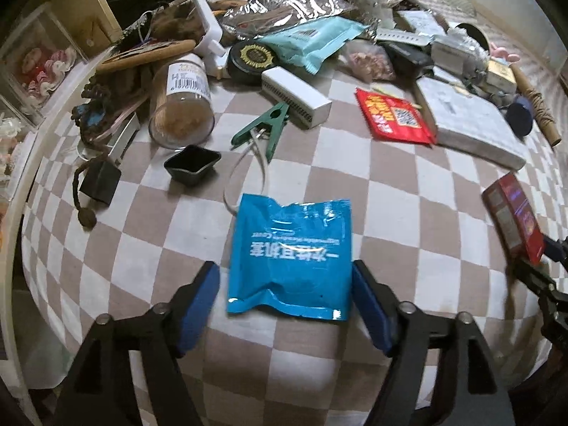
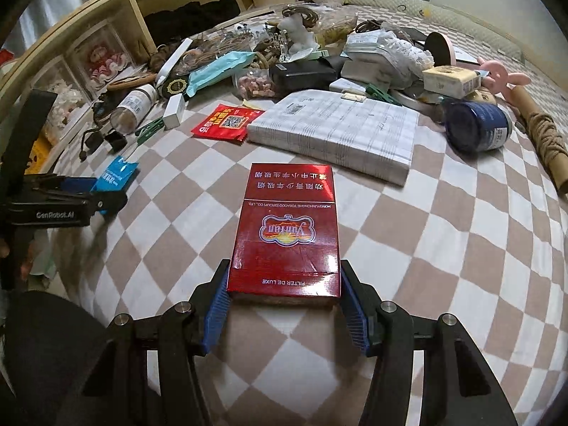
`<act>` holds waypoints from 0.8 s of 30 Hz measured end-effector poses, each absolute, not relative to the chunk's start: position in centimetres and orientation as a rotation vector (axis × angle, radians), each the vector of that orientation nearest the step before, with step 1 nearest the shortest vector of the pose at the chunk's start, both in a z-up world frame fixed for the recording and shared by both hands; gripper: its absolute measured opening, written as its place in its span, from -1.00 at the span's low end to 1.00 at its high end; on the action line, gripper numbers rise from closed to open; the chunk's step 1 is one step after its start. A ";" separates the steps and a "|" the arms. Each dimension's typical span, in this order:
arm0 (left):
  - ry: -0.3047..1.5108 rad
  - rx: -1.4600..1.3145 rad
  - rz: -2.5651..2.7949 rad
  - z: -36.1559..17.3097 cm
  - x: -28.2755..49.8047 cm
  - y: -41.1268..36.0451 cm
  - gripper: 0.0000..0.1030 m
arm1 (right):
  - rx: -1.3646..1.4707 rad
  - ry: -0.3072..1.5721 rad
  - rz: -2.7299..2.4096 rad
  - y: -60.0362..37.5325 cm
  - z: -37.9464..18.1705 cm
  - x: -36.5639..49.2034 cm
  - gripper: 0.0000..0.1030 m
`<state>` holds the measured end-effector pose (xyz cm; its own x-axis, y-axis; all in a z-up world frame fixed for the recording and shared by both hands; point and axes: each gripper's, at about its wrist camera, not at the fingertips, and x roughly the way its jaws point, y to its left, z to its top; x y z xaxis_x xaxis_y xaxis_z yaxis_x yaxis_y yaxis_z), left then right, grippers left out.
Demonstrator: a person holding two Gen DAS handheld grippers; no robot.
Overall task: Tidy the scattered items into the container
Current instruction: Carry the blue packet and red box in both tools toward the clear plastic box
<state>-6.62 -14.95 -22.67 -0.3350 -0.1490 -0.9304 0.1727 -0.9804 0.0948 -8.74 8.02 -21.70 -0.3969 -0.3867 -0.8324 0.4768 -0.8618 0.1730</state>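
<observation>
Left gripper [image 1: 285, 300] straddles blue sachet [image 1: 289, 257], pads released. Right gripper [image 2: 284, 303] grasps red cigarette pack [image 2: 284, 234] above checkered cloth [image 2: 443, 248].

Left gripper [image 1: 285, 294] hangs low in frame, jaws apart around the blue sachet [image 1: 289, 257] on the checked cloth [image 1: 408, 220]; right pad touching its edge, left pad clear; clutter fills the top.

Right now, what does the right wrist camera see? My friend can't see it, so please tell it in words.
The right tool holds a red cigarette box by its sides above a brown-and-white checkered cloth. Behind it lies a pile of clutter: a grey checked packet, a red sachet and a dark blue jar on its side. The left tool is at the left edge by a blue packet.
</observation>
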 end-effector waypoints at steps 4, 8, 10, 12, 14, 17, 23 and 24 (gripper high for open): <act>0.003 1.684 -2.405 -22.8 -6.6 -14.9 0.48 | 1.320 0.128 -2.266 8.0 -22.0 -9.0 0.12; -0.025 1.686 -2.427 -22.6 -6.4 -14.6 0.21 | 1.324 0.121 -2.261 8.1 -21.8 -9.0 0.12; -0.050 1.678 -2.432 -22.5 -6.2 -14.5 0.13 | 1.340 0.098 -2.255 8.4 -21.7 -8.9 0.12; -0.058 1.670 -2.439 -22.3 -6.0 -14.6 0.11 | 1.355 0.074 -2.249 8.8 -21.6 -8.7 0.11; -0.054 1.669 -2.441 -22.2 -5.9 -14.7 0.09 | 1.371 0.050 -2.243 9.1 -21.4 -8.5 0.12; -0.037 1.669 -2.457 -22.1 -5.7 -15.0 -0.12 | 1.385 0.013 -2.254 9.4 -21.4 -7.8 0.11; -0.002 1.666 -2.481 -21.6 -5.8 -15.2 -0.14 | 1.389 0.015 -2.265 9.2 -21.1 -6.2 0.11; 0.010 1.667 -2.485 -21.6 -5.7 -15.3 -0.14 | 1.390 0.013 -2.267 9.2 -21.0 -6.1 0.11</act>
